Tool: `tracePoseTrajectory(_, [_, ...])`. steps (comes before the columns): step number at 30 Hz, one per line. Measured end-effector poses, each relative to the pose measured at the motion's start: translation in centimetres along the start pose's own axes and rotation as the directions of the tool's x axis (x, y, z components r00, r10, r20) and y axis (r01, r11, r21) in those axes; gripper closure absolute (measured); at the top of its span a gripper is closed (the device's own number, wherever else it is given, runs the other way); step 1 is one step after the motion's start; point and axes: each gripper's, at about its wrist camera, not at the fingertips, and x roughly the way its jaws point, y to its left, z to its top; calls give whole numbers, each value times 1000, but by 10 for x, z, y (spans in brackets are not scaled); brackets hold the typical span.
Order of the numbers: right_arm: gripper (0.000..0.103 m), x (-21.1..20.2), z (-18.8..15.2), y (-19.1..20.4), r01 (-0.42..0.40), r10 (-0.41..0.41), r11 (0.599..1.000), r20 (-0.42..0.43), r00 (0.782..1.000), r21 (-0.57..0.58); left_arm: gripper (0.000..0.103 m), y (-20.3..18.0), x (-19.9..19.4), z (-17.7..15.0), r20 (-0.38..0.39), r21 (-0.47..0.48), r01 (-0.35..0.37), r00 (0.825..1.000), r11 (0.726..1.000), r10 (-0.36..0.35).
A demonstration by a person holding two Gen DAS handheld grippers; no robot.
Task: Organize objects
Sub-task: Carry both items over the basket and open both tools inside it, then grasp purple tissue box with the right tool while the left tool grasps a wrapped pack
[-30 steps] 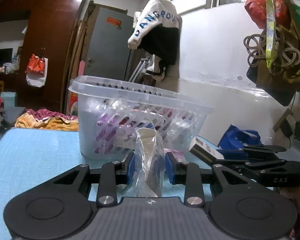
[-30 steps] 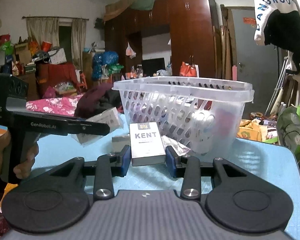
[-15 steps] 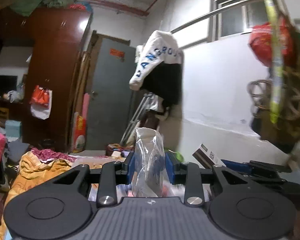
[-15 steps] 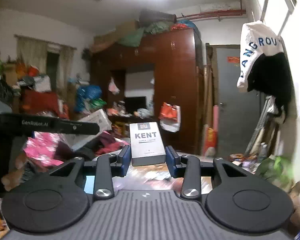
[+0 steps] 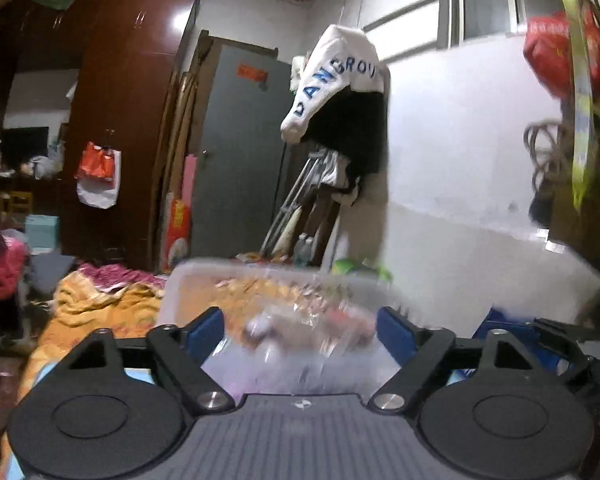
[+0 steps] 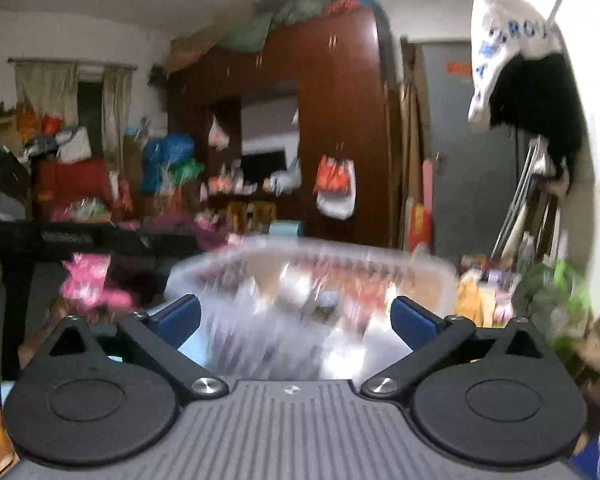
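A clear plastic basket [image 5: 268, 276] with several items inside sits just ahead, blurred by motion; it also shows in the right wrist view [image 6: 420, 268]. My left gripper [image 5: 300, 330] is open and empty above the basket's near side. A clear plastic packet [image 5: 300, 328] lies blurred below it in the basket. My right gripper [image 6: 296, 320] is open and empty over the basket. The white KENT box is not distinguishable in the blur. The left gripper's handle [image 6: 80, 238] shows at the left of the right wrist view.
A blue table surface [image 6: 196, 350] shows under the basket. A brown wardrobe [image 5: 112, 120], a grey door [image 5: 240, 152] and a hanging white-and-black garment [image 5: 340, 92] stand behind. Bags and cords [image 5: 572, 140] hang on the right wall. Clothes [image 5: 96, 300] are piled at the left.
Both grippers have opened. The plastic packet has left the left gripper and the KENT box has left the right gripper. Both views have tipped back down, so the basket is in sight again.
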Motion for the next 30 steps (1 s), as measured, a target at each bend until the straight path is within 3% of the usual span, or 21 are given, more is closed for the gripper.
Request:
tracePoseTrajectory(3, [0,21,-28,1,14,-15,1000,-134,991,-15,15,1,12,-33,-123,60,-20,992,998,28])
tracePoseTrajectory(5, [0,42,-41,1,29,-33,999,-214,976,-21,22,2,32,-50,-217,93,-54,974,994,73])
tracePoseTrajectory(8, [0,68,-48,3,22,-26,1000,-285,958,-15,28,10,50,-63,-294,77,-49,953,996,69])
tracePoseTrajectory(12, [0,87,-55,16,30,-54,996,-310,949,-82,28,12,48,-68,-296,83,-64,951,995,86])
tracePoseTrajectory(15, [5,97,-60,18,25,-44,998,-348,937,-59,29,8,50,-71,-307,80,-64,948,995,86])
tracePoseTrajectory(17, [15,97,-62,21,5,-29,998,-357,934,-67,29,11,51,-75,-313,50,-65,947,997,77])
tracePoseTrajectory(19, [41,96,-63,24,18,-46,997,-361,931,-80,29,11,52,-81,-325,43,-56,943,998,67])
tracePoseTrajectory(24, [43,75,-63,9,6,-21,999,-347,937,-44,29,3,56,-84,-323,68,-63,943,996,82])
tracePoseTrajectory(28, [43,49,-68,5,-11,9,1000,-318,948,-6,29,-3,67,-84,-349,97,-102,928,990,129])
tracePoseTrajectory(29, [43,39,-70,4,-12,13,1000,-304,952,5,35,-6,68,-84,-352,104,-112,925,988,142])
tracePoseTrajectory(30, [43,35,-70,4,-11,16,1000,-294,956,16,50,-10,67,-84,-347,131,-128,923,983,166])
